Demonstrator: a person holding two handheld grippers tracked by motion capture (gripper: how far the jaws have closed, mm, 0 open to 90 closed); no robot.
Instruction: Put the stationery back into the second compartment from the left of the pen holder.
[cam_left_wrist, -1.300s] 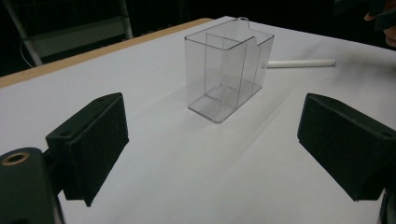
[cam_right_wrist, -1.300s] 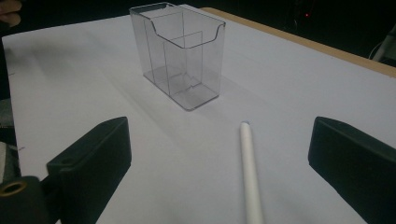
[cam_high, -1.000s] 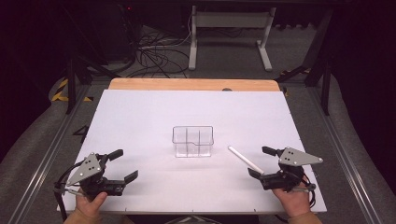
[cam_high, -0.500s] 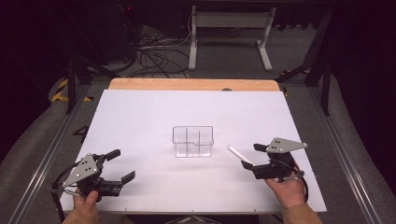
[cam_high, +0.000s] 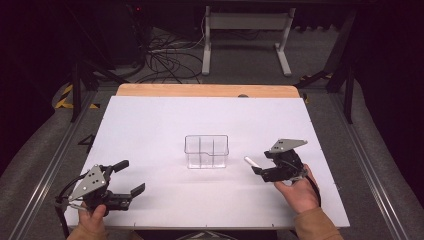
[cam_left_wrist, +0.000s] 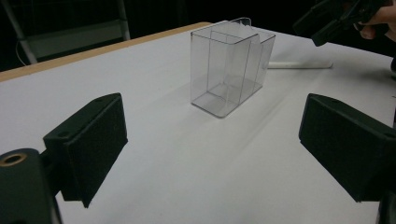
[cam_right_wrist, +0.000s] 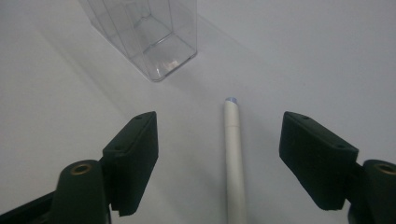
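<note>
1. Table (cam_high: 150, 130): a white sheet covers the top; a bare wooden strip shows along the far edge.
2. Box (cam_high: 206, 151): a clear plastic container with inner dividers stands upright near the middle of the table. It appears empty.
3. Pen (cam_right_wrist: 233, 154): a white stick-shaped item lies flat on the table, just beside the box on its right side, not touching it. In the high view its far tip shows at (cam_high: 248, 160).
4. Right gripper (cam_high: 262, 166): held in the person's right hand (cam_high: 296, 189), low over the table. Its jaws stand wide apart. In the right gripper view the pen lies between the two jaws, nearer the right-hand jaw, pointing forward along them; neither jaw touches it. The box stands ahead of the jaws, beyond the left-hand one.
5. Left gripper (cam_high: 131, 177): held in the left hand (cam_high: 92, 222) near the front left corner of the table. Its jaws also stand wide apart, with nothing between them. In the left gripper view the box stands well ahead of the jaws, roughly centred between them, and the pen lies beyond it.
</note>
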